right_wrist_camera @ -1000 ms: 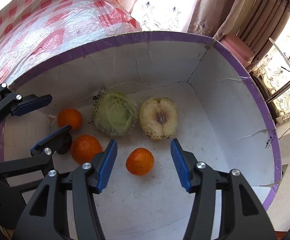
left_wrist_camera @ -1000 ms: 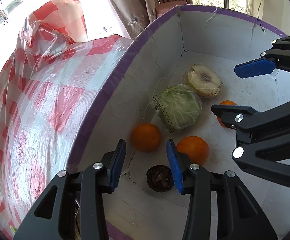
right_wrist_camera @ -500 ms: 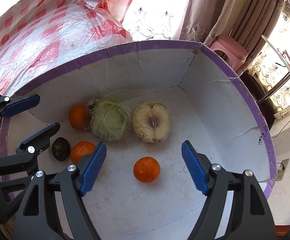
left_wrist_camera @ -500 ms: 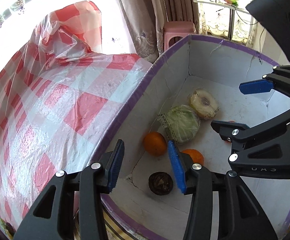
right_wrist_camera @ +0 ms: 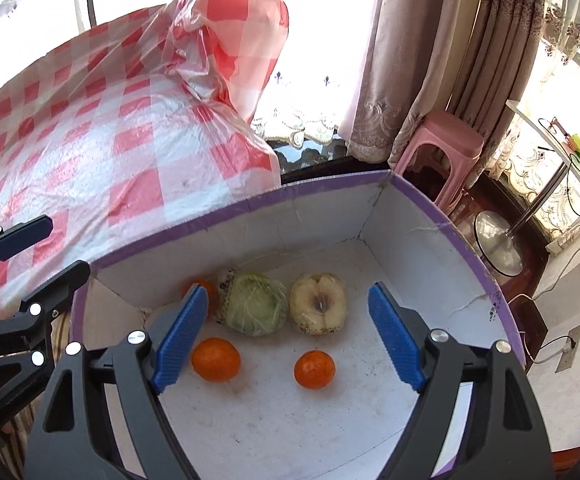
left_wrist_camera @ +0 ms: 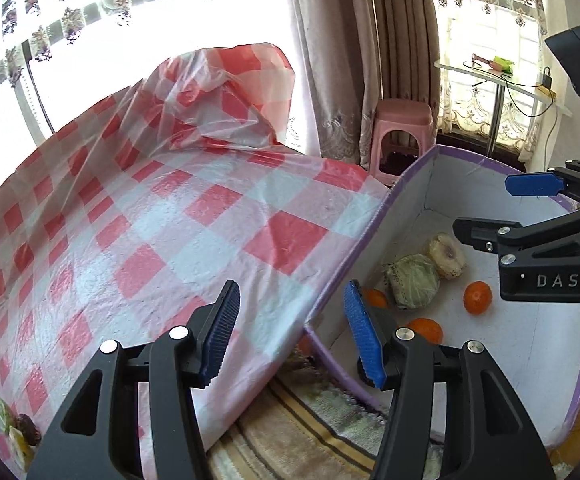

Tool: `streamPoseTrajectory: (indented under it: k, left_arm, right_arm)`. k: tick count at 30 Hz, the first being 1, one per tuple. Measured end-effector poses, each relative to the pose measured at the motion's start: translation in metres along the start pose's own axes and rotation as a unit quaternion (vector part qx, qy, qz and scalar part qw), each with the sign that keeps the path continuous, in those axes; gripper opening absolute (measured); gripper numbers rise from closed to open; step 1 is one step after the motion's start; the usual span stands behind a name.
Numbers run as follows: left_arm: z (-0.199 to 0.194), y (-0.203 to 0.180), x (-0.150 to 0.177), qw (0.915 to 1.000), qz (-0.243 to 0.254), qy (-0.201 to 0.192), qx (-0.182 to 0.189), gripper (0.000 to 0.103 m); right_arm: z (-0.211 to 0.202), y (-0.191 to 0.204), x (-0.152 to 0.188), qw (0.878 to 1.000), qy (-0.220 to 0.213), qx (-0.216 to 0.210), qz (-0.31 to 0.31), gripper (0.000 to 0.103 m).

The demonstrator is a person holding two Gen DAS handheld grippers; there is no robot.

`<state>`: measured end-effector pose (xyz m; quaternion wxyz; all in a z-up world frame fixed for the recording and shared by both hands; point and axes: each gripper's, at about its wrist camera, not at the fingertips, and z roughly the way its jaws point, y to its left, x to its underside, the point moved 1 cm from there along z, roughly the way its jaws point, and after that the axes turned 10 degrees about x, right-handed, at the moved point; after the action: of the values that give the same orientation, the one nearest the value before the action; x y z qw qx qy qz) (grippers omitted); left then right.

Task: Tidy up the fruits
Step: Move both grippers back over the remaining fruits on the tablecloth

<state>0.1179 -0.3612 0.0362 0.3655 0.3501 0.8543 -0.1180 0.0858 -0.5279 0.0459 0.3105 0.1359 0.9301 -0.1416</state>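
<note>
Fruit already lies in the box (right_wrist_camera: 442, 236): three oranges (right_wrist_camera: 314, 369), a wrapped cabbage (right_wrist_camera: 255, 310), a cut half (right_wrist_camera: 318, 303). My left tongs (left_wrist_camera: 290, 330) and right tongs (right_wrist_camera: 290, 338) hang spread, empty; sorting looks nearly finished.

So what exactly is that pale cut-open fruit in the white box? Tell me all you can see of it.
The halved fruit looks like an apple half, cut face up, cream-yellow flesh with a brownish core hollow. A shiny clear film seems to wrap it. It lies on the floor of the white box, near the back wall, pressed beside the wrapped green cabbage. No gripper touches it.
</note>
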Motion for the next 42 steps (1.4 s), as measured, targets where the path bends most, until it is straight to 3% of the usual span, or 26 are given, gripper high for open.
streamPoseTrajectory:
  k: [7, 11, 22, 33, 42]
  left_arm:
    - [-0.037, 0.052, 0.015, 0.9983, -0.04, -0.017, -0.038, 0.061]
    - [-0.055, 0.087, 0.034, 0.9949, -0.069, -0.019, -0.071, 0.064]
    - [-0.111, 0.171, 0.091, 0.977, -0.154, -0.034, -0.144, 0.072]
    - [-0.145, 0.219, 0.139, 0.9574, -0.224, -0.046, -0.177, 0.08]
    - [-0.164, 0.248, 0.175, 0.9409, -0.287, -0.051, -0.173, 0.086]
  right_arm:
    - [-0.024, 0.035, -0.016, 0.998, -0.029, -0.041, 0.034, 0.086]
    - [-0.04, 0.078, -0.025, 0.997, -0.047, -0.067, 0.006, 0.086]
    - [-0.063, 0.174, -0.025, 0.99, -0.062, -0.123, -0.03, 0.089]
    - [-0.071, 0.241, -0.016, 0.983, -0.059, -0.165, -0.059, 0.09]
    - [-0.082, 0.299, -0.001, 0.972, -0.054, -0.202, -0.106, 0.09]
